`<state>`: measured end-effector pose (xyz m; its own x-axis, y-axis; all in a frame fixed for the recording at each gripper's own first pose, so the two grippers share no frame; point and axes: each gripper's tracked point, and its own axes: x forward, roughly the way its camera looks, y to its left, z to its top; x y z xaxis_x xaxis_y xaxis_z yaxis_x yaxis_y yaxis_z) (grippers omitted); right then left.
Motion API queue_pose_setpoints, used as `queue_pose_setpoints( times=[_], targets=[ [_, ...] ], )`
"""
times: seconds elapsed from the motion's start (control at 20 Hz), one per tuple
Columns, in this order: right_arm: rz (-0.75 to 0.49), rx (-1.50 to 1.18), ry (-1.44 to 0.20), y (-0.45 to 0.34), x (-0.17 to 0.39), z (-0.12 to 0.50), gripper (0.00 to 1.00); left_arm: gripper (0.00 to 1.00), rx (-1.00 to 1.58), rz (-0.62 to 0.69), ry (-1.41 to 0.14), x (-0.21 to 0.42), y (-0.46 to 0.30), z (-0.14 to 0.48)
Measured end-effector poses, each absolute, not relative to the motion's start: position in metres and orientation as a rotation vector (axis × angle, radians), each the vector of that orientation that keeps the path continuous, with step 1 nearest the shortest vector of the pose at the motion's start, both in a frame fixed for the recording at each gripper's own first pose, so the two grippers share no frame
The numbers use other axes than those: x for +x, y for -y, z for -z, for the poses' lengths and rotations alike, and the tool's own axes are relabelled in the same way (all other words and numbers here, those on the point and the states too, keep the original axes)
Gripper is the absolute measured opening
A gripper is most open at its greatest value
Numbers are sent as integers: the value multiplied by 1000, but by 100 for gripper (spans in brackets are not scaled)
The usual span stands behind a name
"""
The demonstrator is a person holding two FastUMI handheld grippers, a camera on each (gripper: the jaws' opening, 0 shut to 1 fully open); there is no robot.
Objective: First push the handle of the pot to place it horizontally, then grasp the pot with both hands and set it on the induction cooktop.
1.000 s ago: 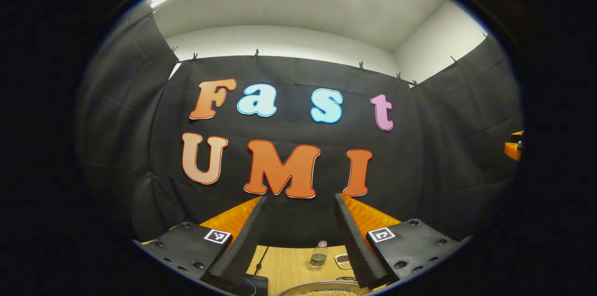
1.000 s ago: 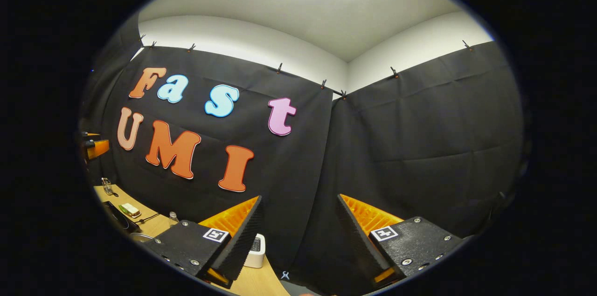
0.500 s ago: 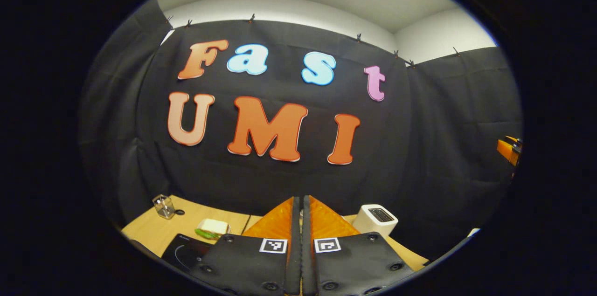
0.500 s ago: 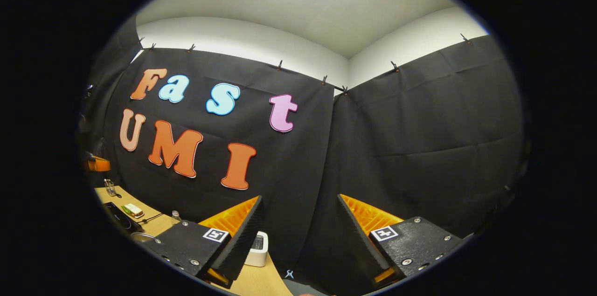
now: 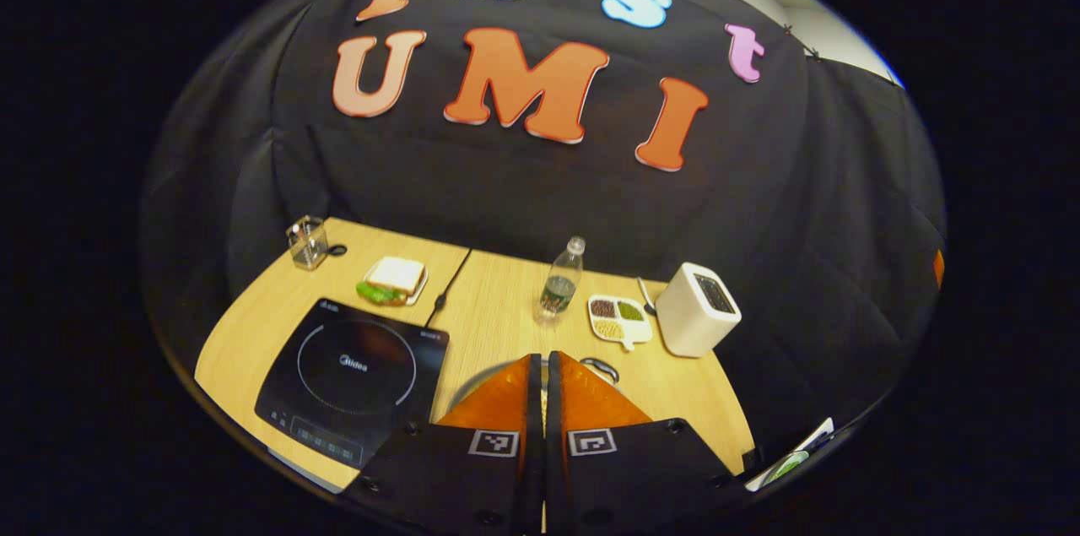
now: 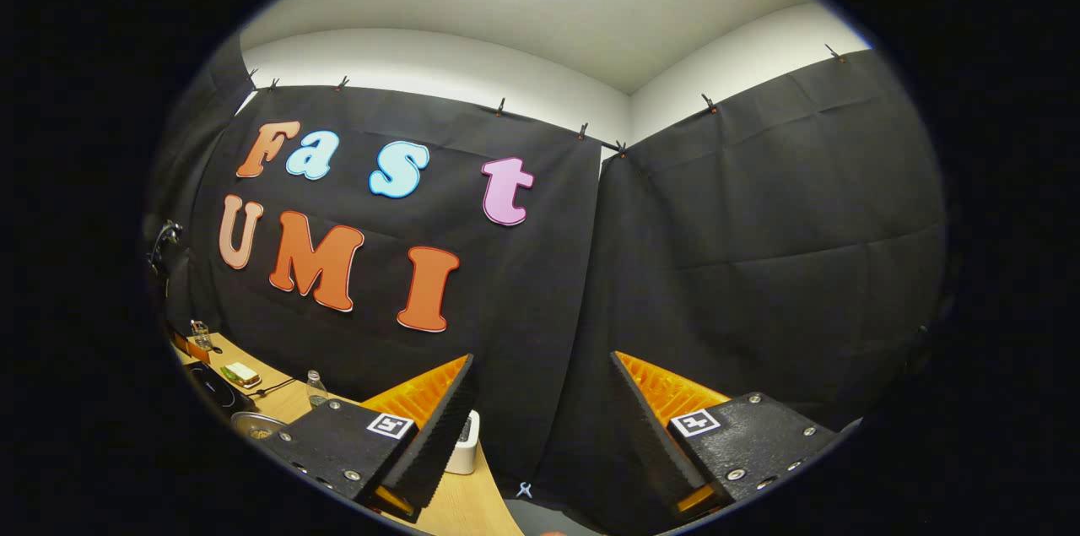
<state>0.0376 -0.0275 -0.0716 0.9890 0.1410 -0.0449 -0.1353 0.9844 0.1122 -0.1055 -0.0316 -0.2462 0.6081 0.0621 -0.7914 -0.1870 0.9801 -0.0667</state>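
Observation:
My left gripper is shut with nothing between its fingers, held above the wooden table. Behind its fingers peeks the metal pot, mostly hidden, with a loop handle showing on the right. The black induction cooktop lies to the pot's left. In the right gripper view, my right gripper stands open and empty, pointing at the booth wall. The pot and cooktop sit far off at that view's lower left.
Along the table's back stand a glass, a sandwich on a plate, a water bottle, a divided dish of beans and a white toaster. A cable runs from the cooktop to the wall.
My left gripper went from open to shut and tipped downward, bringing the table, cooktop and pot into sight. The right gripper has barely moved and stays open.

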Motion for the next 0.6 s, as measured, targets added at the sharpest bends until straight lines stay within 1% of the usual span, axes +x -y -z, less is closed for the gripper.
queue_pose_setpoints(
  times=[0.25,0.6],
  targets=[
    [-176,155,-73,29,46,91,95,8,-211,-241,-1129,-162,38,285],
    [-226,186,-113,26,50,122,95,8,-367,-409,-1354,-239,42,324]
  ],
)
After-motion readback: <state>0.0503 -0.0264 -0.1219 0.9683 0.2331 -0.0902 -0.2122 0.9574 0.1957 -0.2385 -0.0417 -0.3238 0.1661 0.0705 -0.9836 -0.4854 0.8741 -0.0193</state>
